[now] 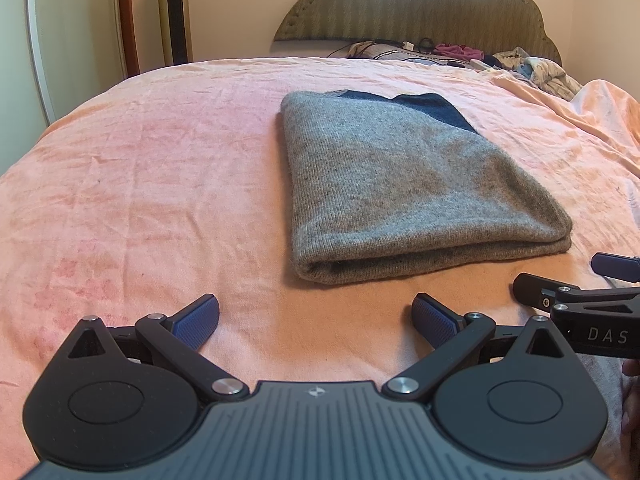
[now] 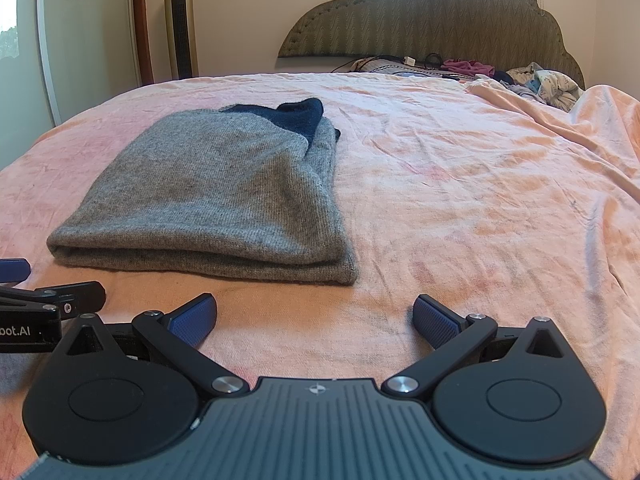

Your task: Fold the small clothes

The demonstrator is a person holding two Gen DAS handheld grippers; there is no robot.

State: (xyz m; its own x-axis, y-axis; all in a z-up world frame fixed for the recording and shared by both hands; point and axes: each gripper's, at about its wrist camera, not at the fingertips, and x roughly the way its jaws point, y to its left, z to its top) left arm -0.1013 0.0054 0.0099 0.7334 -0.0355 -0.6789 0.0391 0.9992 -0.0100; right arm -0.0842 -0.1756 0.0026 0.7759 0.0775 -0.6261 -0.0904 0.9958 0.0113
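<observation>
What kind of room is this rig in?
Most likely a home bedroom: a bed under a wrinkled pink sheet, a scalloped olive upholstered headboard, and a folded grey knit garment on it.

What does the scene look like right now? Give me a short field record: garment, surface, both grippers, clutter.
garment: grey knit sweater with dark blue trim, folded into a flat rectangle, rounded fold edge facing the grippers
surface: wrinkled pink bedsheet
left gripper: open, empty, short of the sweater's near edge
right gripper: open, empty, facing bare sheet to the right of the sweater
contact: neither gripper touches the sweater
clutter: loose pile of clothes by the padded olive headboard
</observation>
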